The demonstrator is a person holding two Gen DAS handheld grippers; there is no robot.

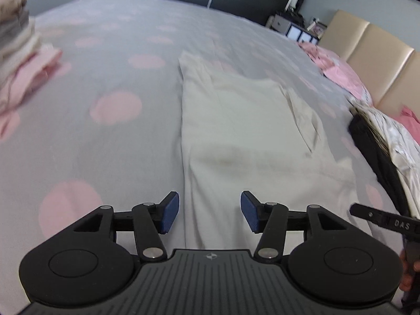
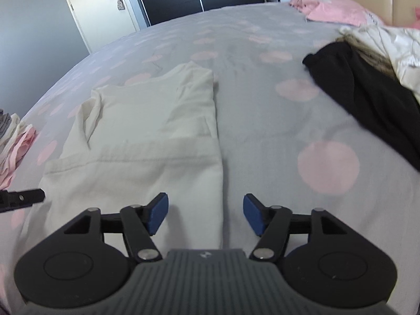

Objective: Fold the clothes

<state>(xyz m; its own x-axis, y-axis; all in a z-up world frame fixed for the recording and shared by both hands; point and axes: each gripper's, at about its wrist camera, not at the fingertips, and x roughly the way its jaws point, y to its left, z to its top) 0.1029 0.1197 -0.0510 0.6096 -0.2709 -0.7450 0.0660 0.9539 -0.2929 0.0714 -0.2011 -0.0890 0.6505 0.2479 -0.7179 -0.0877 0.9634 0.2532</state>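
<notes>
- Two grippers are all I'm steering over a grey bedspread (image 1: 118, 144) with pink dots.
- Far left, I see a stack of folded clothes (image 1: 18, 52), pink and beige.
- My left gripper (image 1: 210, 211) has its jaws spread wide and empty, above the near left edge of the cream garment (image 1: 236, 131).
- That garment lies flat mid-bed, its sides folded inward.
- My right gripper (image 2: 205, 214) is likewise gaping, holding nothing, straddling the garment's right edge.
- Far right sits an unfolded heap: a black garment (image 2: 367, 99) and pale cloth (image 2: 388, 44).
</notes>
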